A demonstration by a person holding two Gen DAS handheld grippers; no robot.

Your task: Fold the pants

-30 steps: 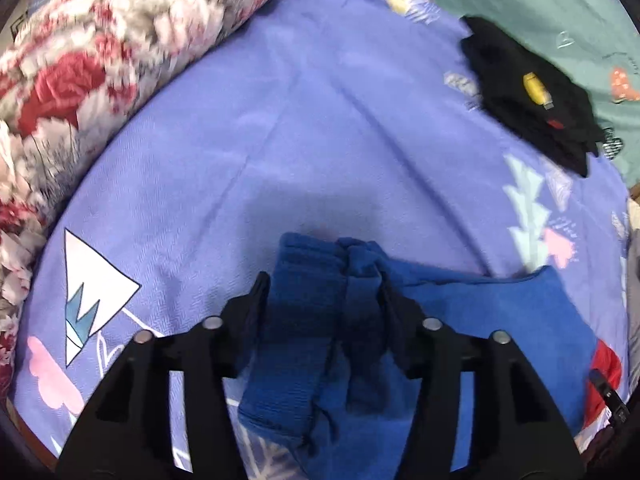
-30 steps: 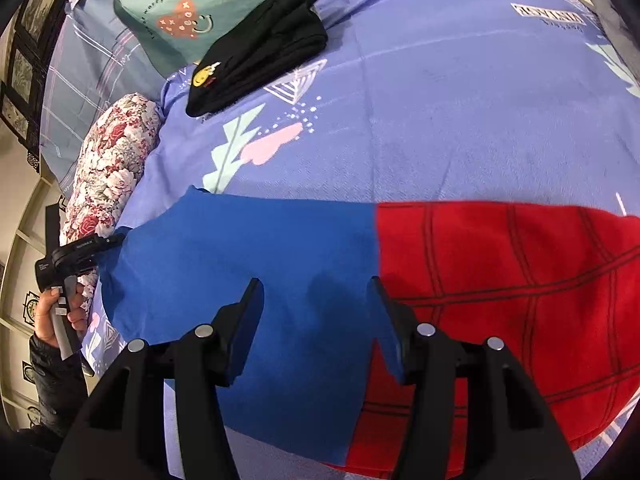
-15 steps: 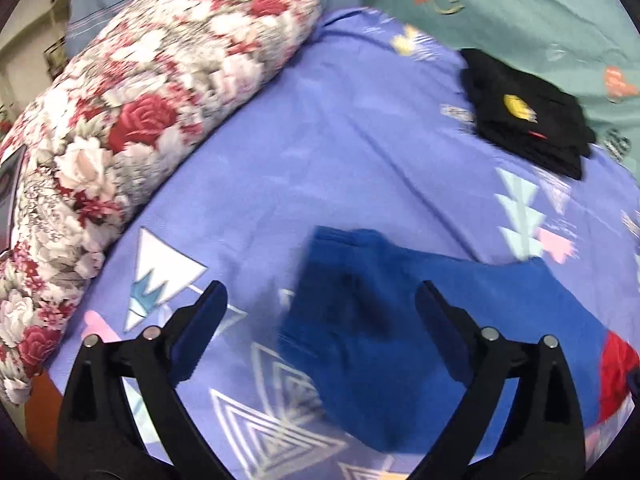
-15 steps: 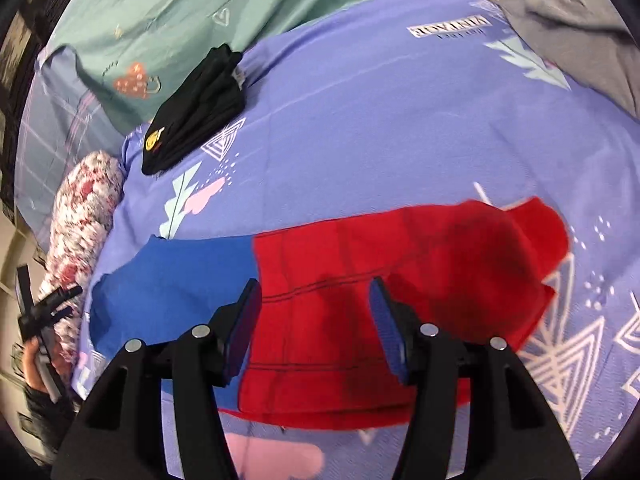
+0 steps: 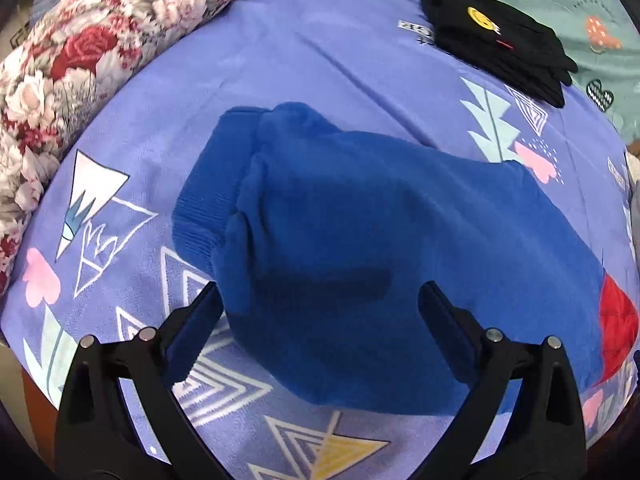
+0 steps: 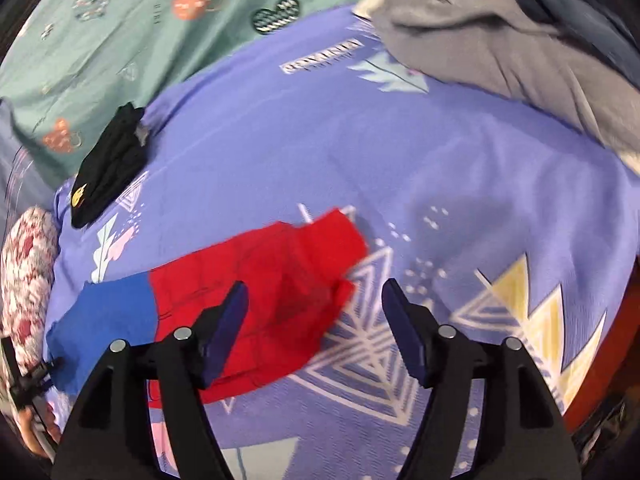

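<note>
Floral bolster (image 5: 92, 40) lying far left, puffy, along the sheet's edge. Left gripper (image 5: 320, 308) hanging with jaws apart over the pants (image 5: 360, 240): fleecy blue end, ribbed cuffs, lying flat on the purple printed sheet (image 5: 280, 60). Folded black garment (image 5: 500, 36) sitting beyond. Right gripper (image 6: 314, 308) hovering jaws apart, empty, at the red end; grey clothing (image 6: 500, 40) bunching far right.

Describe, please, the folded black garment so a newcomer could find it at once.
Start at the purple patterned bedsheet; follow it to its far edge beside the teal sheet. There lies the folded black garment, apart from the blue-and-red pants, alone bearing a yellow smiley patch.
</note>
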